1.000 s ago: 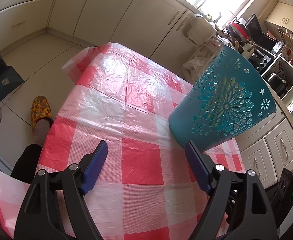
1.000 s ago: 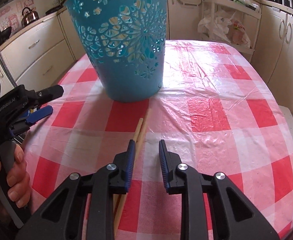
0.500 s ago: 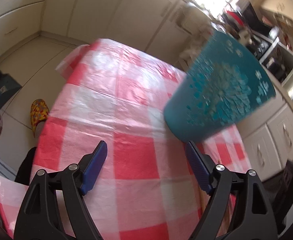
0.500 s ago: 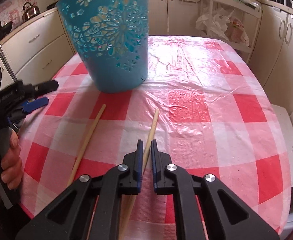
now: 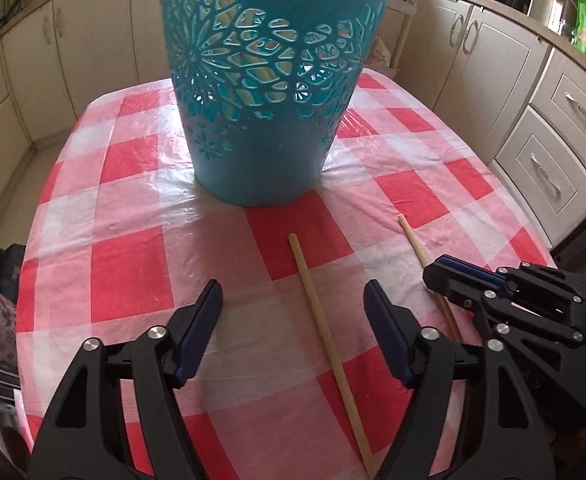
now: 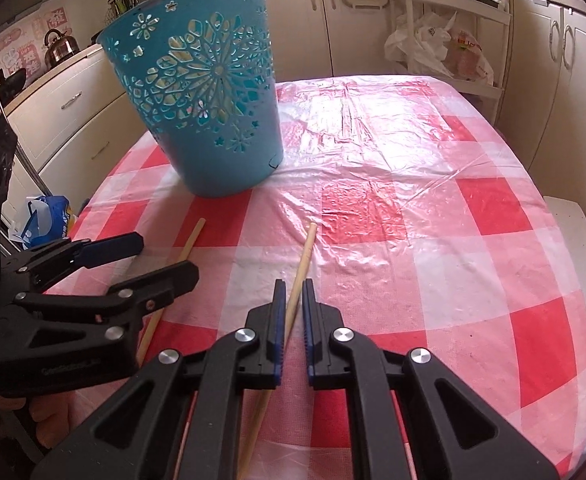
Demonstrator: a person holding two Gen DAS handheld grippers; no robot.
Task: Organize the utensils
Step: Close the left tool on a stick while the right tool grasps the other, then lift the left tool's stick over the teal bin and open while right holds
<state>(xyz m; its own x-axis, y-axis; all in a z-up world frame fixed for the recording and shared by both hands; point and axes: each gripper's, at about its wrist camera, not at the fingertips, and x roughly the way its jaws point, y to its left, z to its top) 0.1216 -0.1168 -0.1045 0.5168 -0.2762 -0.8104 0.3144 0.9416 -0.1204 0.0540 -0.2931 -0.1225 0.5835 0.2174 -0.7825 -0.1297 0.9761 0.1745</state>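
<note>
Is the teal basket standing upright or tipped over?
Upright: the teal basket stands on its narrow base on the checked tablecloth, open rim up.

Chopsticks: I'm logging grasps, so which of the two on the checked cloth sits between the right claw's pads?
The chopstick nearer the table's middle, clamped in the right claw. The other chopstick lies free beneath the closing left claw.

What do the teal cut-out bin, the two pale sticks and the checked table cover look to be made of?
Teal cut-out bin: moulded plastic, smooth, semi-matte, with pierced flower pattern. Two pale sticks: probably bare wood or bamboo, tan and matte. Red-and-white checked table cover: thin plastic sheet, glossy, wrinkled, with glare.
</note>
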